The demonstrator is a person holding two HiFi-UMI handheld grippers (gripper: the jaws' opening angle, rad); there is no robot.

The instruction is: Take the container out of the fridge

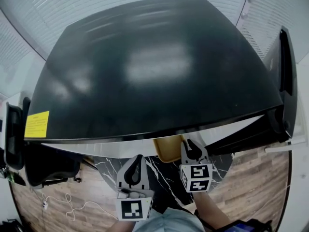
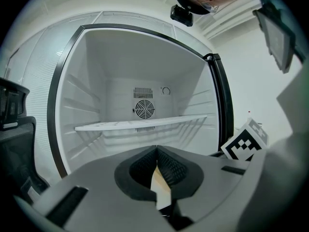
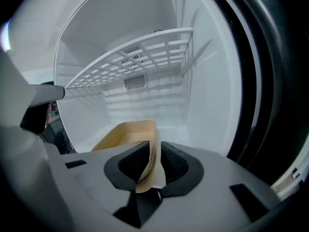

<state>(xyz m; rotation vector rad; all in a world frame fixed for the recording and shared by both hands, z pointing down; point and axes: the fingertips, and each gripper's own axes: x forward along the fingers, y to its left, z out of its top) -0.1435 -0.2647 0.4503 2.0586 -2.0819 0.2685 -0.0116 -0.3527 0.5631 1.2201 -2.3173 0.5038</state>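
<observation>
Between the right claw's [image 3: 155, 151] clamped jaws stands the near wall of the tan container [image 3: 128, 132], its body reaching ahead into the fridge [image 3: 212, 81] below the wire shelf [image 3: 145, 52]; left claw [image 2: 157, 151] tips meet, a pale sliver behind them unidentifiable; overhead, the fridge's black top hides most of the container.

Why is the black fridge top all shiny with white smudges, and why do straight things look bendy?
Head view: the white smudges on the fridge top are reflected light, a little smeared. Left gripper view: the wide lens bows the dark frame, and the picture's corners go black. Right gripper view: the wire shelf curves the same way.
</observation>
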